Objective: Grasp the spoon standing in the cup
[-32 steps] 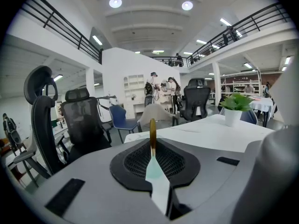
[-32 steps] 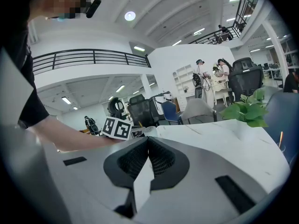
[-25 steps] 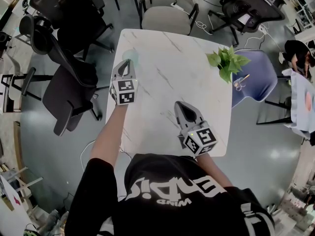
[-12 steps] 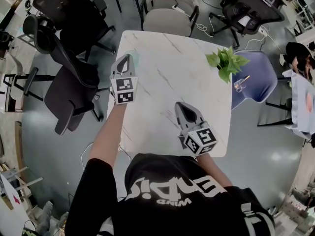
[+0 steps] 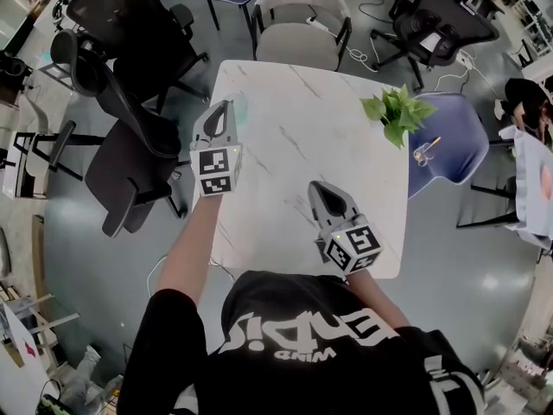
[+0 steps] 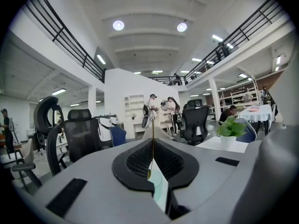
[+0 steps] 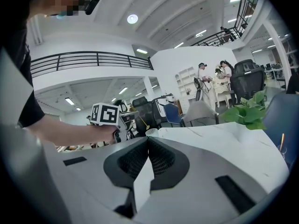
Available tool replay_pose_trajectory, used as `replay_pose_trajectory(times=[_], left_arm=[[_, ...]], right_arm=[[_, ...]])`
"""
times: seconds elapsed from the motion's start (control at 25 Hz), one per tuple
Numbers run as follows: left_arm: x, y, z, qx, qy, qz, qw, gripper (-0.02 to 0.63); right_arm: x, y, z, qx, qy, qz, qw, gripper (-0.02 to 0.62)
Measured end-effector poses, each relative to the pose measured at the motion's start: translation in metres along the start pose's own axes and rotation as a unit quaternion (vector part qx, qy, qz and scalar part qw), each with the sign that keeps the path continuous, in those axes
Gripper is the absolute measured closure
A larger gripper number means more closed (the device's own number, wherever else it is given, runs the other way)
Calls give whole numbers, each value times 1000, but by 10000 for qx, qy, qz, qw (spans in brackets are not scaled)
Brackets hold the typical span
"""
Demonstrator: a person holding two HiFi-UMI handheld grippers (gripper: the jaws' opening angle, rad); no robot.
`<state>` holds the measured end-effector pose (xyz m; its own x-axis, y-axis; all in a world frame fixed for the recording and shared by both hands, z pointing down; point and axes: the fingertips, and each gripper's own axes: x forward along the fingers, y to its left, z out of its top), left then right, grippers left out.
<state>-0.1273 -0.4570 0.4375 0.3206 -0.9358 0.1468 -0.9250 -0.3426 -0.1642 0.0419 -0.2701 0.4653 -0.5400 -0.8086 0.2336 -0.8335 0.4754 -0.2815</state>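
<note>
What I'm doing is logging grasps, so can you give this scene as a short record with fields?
left gripper: shut on spoon
spoon: thin, yellow, tilted, lower end at mouth of cup
cup: pale, near left edge of table
right gripper: shut, empty, above table
plant: far right edge of table

Your white marbled table (image 5: 302, 137) carries a potted plant (image 5: 397, 112) near its far right edge and a pale cup (image 7: 151, 132) at its far left edge.
</note>
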Motion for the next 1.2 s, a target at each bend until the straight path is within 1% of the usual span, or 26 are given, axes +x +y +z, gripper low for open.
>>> replay_pose_trajectory(times=[0.12,0.4,0.76,1.2], left_arm=[[-13,-5,7,-43,-54,-17,10000,589],[-44,-26,17,-49,-166,-214,9996,589],[-94,-49,13,-340,-29,-353,9988,589],[-147,-68,4,-778,97,-363,9963,589]], right_arm=[[-5,0,2,-10,-33,5,10000,583],[-14,1,4,-65,-76,19,9999,583],[-23,4,7,-115,-159,52,9998,583],[-29,5,14,-219,-293,89,9993,583]])
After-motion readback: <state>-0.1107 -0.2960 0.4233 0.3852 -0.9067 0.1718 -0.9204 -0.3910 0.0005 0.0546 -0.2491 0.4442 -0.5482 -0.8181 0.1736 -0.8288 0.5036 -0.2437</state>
